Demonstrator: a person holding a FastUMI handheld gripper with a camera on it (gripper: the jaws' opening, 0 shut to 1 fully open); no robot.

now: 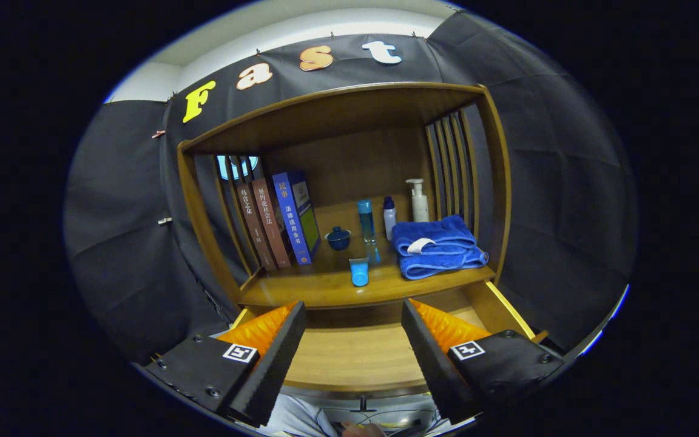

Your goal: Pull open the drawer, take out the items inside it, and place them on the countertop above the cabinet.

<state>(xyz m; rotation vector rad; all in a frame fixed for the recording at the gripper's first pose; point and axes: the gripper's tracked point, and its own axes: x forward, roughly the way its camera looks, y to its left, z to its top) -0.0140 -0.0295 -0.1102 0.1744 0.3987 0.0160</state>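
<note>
The drawer [355, 352] was seen pulled out below the countertop [325, 288], so the opening step was judged to be done. The gripper [352, 343] was held over the drawer with its jaws wide apart, and nothing was held between them. The wooden floor of the drawer that could be seen between the fingers looked bare.

On the countertop, a small blue cup [359, 271] was set near the front edge. A tall blue bottle [366, 223] was stood just behind the cup. A folded blue towel [437, 246] was laid to the right of the cup, and a small lidded bowl [338, 238] was placed to its left. Some books [273, 221] were leaned further left of the bowl. A white pump bottle [417, 200] and a little bottle [389, 217] were kept behind the towel (close to the back wall).

It was judged that the taking-out step was in hand, or maybe nearly finished. For the next move, the drawer would have to be looked into and anything left would have to be lifted up onto the countertop.

The drawer's left and right corners were hidden under the fingers. Its front part was cut off below them (so it could not be told if something was left inside). Which countertop things came from the drawer could not be told either.
</note>
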